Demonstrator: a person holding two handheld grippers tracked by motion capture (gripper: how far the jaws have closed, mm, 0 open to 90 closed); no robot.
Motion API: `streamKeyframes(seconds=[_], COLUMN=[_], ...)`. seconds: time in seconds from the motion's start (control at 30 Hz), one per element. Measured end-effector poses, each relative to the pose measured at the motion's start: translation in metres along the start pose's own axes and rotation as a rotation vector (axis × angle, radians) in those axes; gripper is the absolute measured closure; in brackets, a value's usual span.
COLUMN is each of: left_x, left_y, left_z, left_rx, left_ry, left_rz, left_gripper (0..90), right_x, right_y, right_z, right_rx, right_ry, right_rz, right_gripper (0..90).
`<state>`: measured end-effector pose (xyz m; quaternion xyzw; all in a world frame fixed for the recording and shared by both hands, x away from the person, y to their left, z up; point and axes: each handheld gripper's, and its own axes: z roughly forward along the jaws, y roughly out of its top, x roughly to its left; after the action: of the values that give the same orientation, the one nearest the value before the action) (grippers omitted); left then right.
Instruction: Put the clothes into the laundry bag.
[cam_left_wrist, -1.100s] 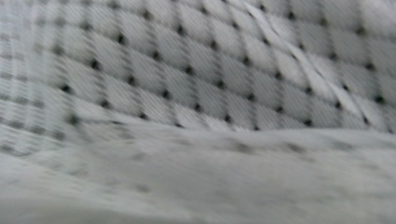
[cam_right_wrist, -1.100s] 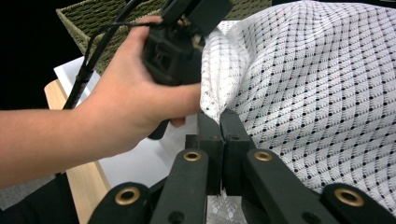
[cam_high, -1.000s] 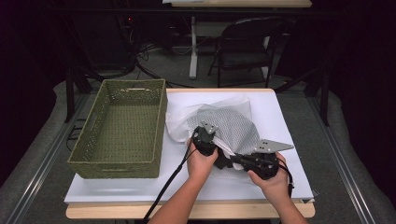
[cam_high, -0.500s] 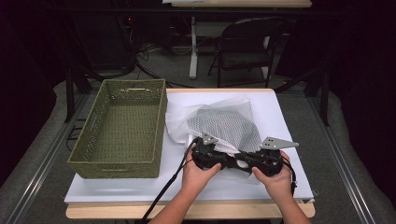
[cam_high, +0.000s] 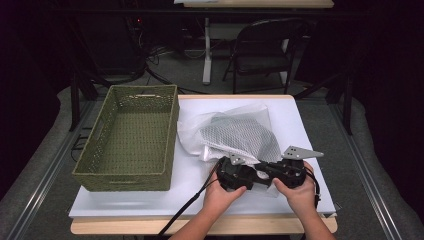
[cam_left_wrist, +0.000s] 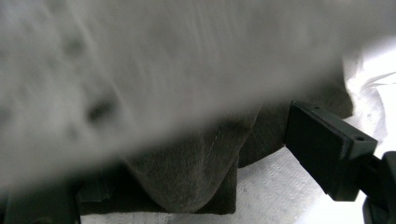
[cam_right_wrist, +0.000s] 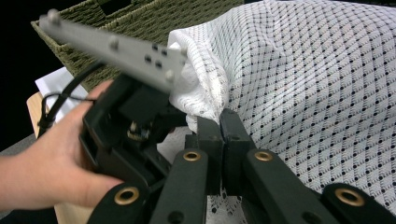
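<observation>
At the near edge of the counter (cam_high: 150, 210) we see both hands side by side, each carrying a tool, directly in front of the mesh bag (cam_high: 240, 137).

The right tool (cam_right_wrist: 220, 122) has its jaws pressed together with almost no gap; in the right gripper view a fold of the bag's white edge sits pinched between their tips. In the high view this tool (cam_high: 270, 172) lies at the bag's near right corner, with its grey plate (cam_high: 301, 152) on top.

The left tool (cam_high: 235, 172) is just left of the right one, touching or nearly touching it. Its jaws have just been opening. In the left gripper view one black pad (cam_left_wrist: 327, 149) stands clear at the right, with dark blurred cloth between and in front of the jaws; we cannot tell whether that pad still touches the cloth, and we read this tool as released.

The mesh bag lies flat on the counter beyond the tools. Its long axis runs obliquely, from the near right corner at the tools toward the far left. It is white with a regular diamond grid of small dark dots, and looks grey from above. A crumpled translucent plastic wrapper (cam_high: 200, 127) lies under and around it, projecting to the bag's left and far side.

Left of the bag stands the green woven basket (cam_high: 100, 172), its long axis running near to far, close to the wrapper's edge. Beyond the counter, past the bag, stands a folding chair (cam_high: 260, 50).
</observation>
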<state>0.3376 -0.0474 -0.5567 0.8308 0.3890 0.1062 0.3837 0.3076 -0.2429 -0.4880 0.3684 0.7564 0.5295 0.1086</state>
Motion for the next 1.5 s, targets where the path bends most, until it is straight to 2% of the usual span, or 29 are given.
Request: streamKeyframes(seconds=[0.07,0.1,0.13,0.23,0.33,0.37,0.4,0.47,0.53,0.6,0.77,0.8,0.93,1.1,1.17,1.33,1.5], left_x=[-0.005,-0.007,-0.009,-0.009,-0.008,-0.006,-0.006,-0.002,0.002,0.005,0.009,0.011,0.020,0.033,0.035,0.040,0.043], left_y=[-0.003,-0.004,-0.004,-0.003,-0.003,-0.003,-0.002,0.001,0.003,0.005,0.011,0.014,0.021,0.033,0.039,0.049,0.048], left_z=[0.005,0.006,0.006,0.005,0.004,0.003,0.003,0.000,0.000,-0.001,0.000,0.000,-0.002,-0.005,-0.004,0.000,0.011], left_rx=[0.006,0.018,0.022,0.024,0.022,0.023,0.015,0.005,-0.008,-0.021,-0.049,-0.063,-0.091,-0.130,-0.149,-0.152,-0.122], left_ry=[0.043,0.095,0.123,0.149,0.159,0.164,0.161,0.124,0.096,0.081,0.078,0.074,0.087,0.127,0.141,0.183,0.197], left_rz=[0.024,0.070,0.091,0.111,0.118,0.122,0.117,0.078,0.042,0.005,-0.010,-0.033,-0.055,-0.096,-0.102,-0.079,-0.073], left_gripper=[17.8,20.1,26.5,34.3,48.3,48.3,59.2,68.7,71.8,73.0,74.3,74.4,74.8,75.0,75.0,75.0,74.1], right_x=[0.000,0.000,0.000,0.000,0.001,0.001,0.001,0.002,0.003,0.005,0.010,0.011,0.010,0.010,0.012,0.015,0.014], right_y=[0.000,0.000,0.000,0.000,-0.001,-0.001,-0.001,-0.001,-0.001,-0.001,-0.001,0.000,0.000,0.000,0.001,0.003,0.002], right_z=[0.000,0.000,0.000,0.000,0.000,0.000,0.000,0.001,0.001,0.001,0.002,0.001,0.000,-0.002,-0.001,-0.002,0.000], right_rx=[0.000,0.000,-0.001,-0.005,-0.005,-0.004,-0.002,-0.001,-0.001,0.004,0.012,0.012,0.013,0.003,0.005,-0.003,0.005], right_ry=[-0.001,-0.001,-0.002,-0.004,-0.003,-0.004,0.000,0.004,0.006,0.012,0.020,0.017,0.014,0.027,0.033,0.034,0.031], right_rz=[0.001,0.001,-0.001,-0.005,-0.005,-0.002,-0.006,-0.005,-0.007,-0.012,-0.021,-0.026,-0.022,-0.009,-0.014,-0.032,-0.023], right_gripper=[88.8,88.8,88.8,88.8,88.8,88.8,88.8,88.9,88.9,88.9,88.9,89.0,89.0,89.1,89.1,89.1,89.1])
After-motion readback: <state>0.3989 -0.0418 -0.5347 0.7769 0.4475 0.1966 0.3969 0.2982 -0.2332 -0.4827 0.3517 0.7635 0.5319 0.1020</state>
